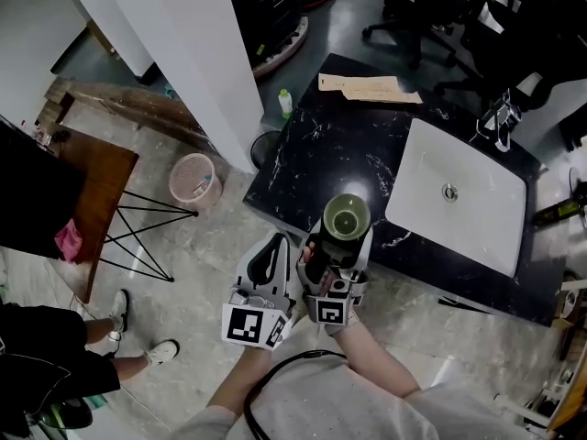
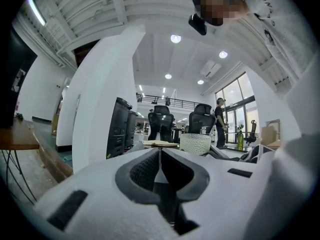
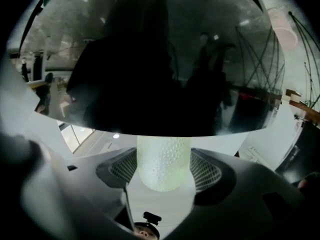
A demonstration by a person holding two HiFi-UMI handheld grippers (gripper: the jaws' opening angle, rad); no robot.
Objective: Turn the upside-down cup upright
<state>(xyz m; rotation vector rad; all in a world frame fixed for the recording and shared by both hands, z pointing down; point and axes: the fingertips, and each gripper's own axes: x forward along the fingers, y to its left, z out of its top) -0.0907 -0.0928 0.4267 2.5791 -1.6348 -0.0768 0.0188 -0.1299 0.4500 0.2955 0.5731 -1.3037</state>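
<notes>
Left gripper (image 1: 277, 241), jaws together and empty, sits at nine o'clock of the right gripper (image 1: 336, 248). The right gripper's jaws clamp the cup (image 1: 346, 218), mouth up, over the counter's (image 1: 339, 145) near edge. A sink (image 1: 459, 195) lies at two o'clock.

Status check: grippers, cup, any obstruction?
Left gripper shut, empty. Right gripper shut on cup, mouth facing up, above counter edge. No obstruction seen.

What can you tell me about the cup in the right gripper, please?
The cup is pale green and translucent with a dimpled wall. The fingers of the right gripper clamp its sides. Its open mouth faces up, above the dark counter's near edge; whether it rests there is unclear.
</notes>
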